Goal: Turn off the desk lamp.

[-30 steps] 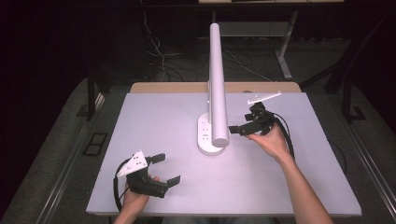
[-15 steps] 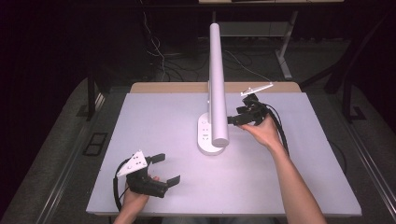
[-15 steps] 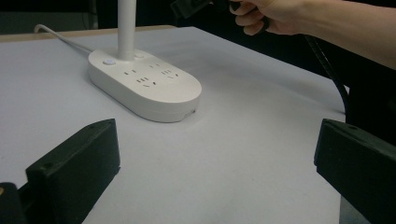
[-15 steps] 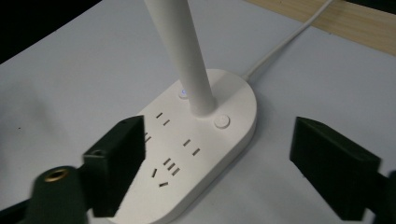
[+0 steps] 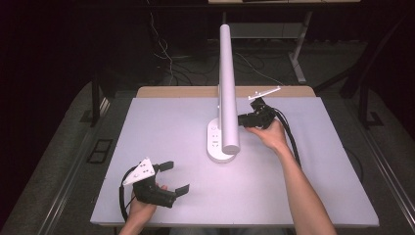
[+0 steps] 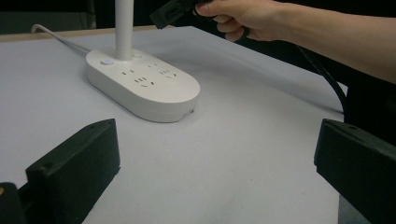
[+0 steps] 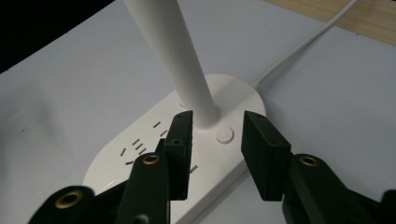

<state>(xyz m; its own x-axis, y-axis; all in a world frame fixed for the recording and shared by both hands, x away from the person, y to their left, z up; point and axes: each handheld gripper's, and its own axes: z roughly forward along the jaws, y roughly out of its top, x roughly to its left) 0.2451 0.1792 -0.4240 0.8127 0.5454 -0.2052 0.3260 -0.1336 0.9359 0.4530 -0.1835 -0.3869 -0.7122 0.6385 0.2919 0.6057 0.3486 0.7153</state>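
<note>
Your left gripper (image 5: 169, 178) rests on the worktop (image 5: 166, 127) near its front edge, fingers wide apart. The lamp (image 5: 222, 144) stands mid-worktop. Your right gripper (image 7: 212, 140) hovers at the stem (image 7: 187, 70), fingers apart; centre them around it, above the base, before closing.
</note>
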